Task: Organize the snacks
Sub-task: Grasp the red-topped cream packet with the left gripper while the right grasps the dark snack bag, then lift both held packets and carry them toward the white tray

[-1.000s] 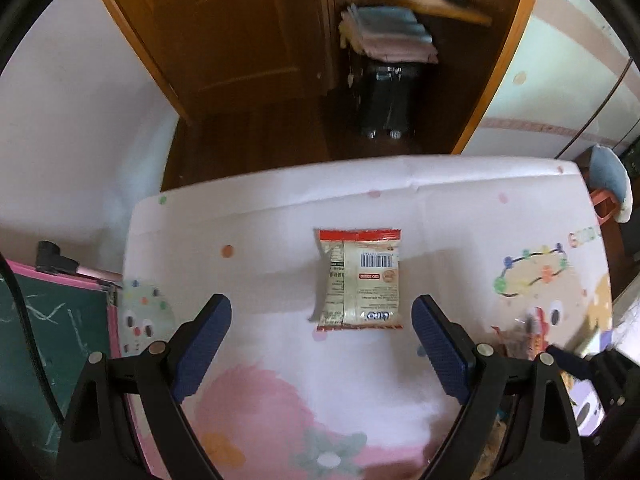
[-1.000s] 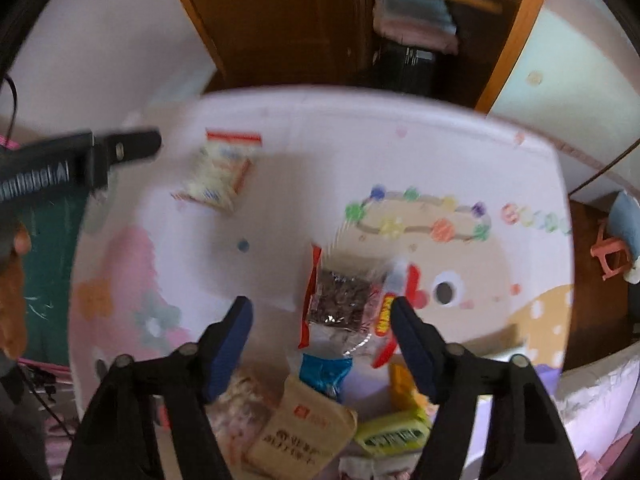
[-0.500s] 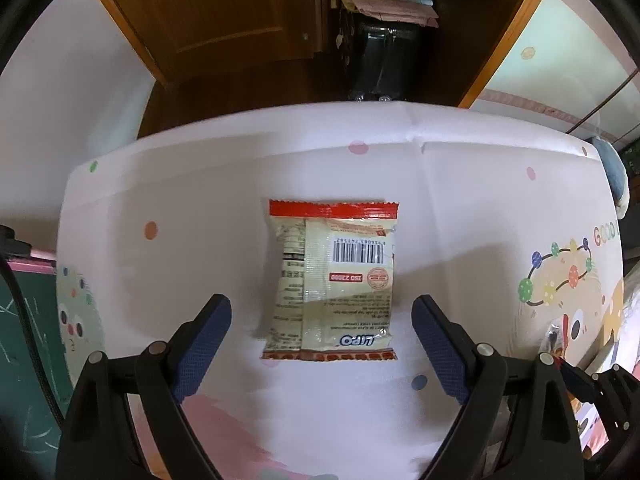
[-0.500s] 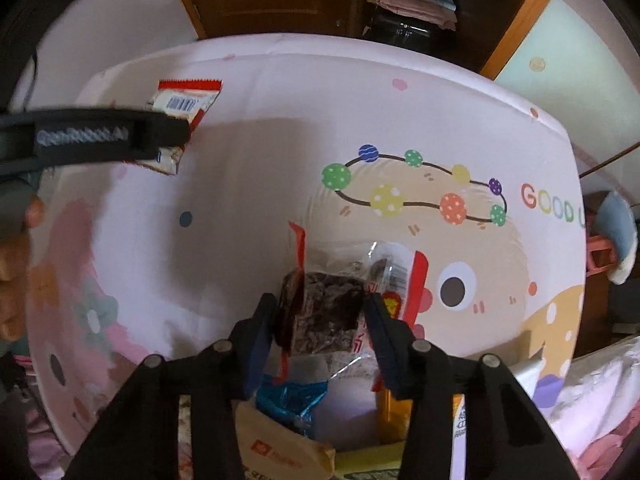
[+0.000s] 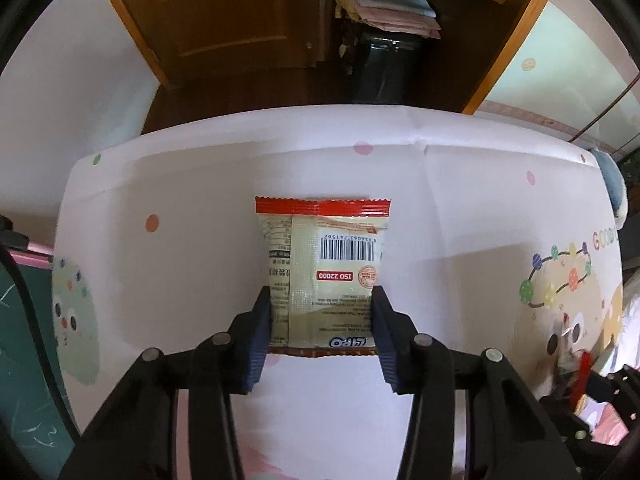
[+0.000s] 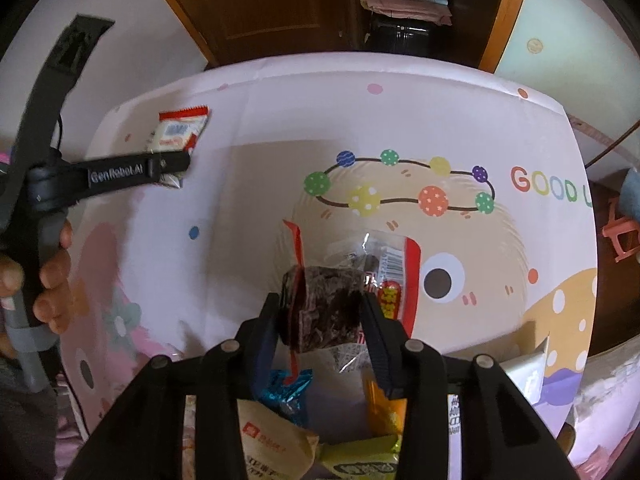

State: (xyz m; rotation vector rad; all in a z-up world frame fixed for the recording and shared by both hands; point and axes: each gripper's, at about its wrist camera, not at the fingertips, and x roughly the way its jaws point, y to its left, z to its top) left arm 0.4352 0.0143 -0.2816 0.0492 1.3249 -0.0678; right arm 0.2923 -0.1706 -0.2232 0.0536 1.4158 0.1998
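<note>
— While your left gripper point(image 5: 322, 312) closes, what sits between its blue pads?

— The cream packet with red ends point(image 5: 323, 272), barcode side up, flat on the printed cloth point(image 5: 460, 220). Your pads press its two long sides near the closer end. In your right wrist view that same packet point(image 6: 178, 136) lies at the far left of the cloth point(image 6: 280, 120), with the left gripper point(image 6: 168, 166) over it and your hand point(image 6: 48, 276) around its grey handle.

— And your right gripper point(image 6: 322, 312)?

— Its jaws are narrowing too, and they pinch a clear pack of dark brown snack point(image 6: 324, 308) with a red edge. Just below it lie a blue foil wrapper point(image 6: 290, 390), a tan packet with a red logo point(image 6: 276, 448) and a yellow-green packet point(image 6: 360, 464), crowded together at the near edge.

— What is around you?

— The cloth is white with coloured dots, a ring of beads point(image 6: 400, 184), "GOOD" lettering point(image 6: 544, 188) and a cartoon eye point(image 6: 440, 278). Beyond it stand a brown wooden door point(image 5: 224, 20), folded cloths on a black bin point(image 5: 388, 4), and a pale green wall point(image 5: 560, 52). A green chalkboard point(image 5: 24, 360) leans at the left.

— What differs from a second ago?

— Your left jaws stood wide and higher, well clear of the cream packet; now they are lower and squeeze it. Your right jaws were wide around the dark pack on the cloth; now they grip it.
</note>
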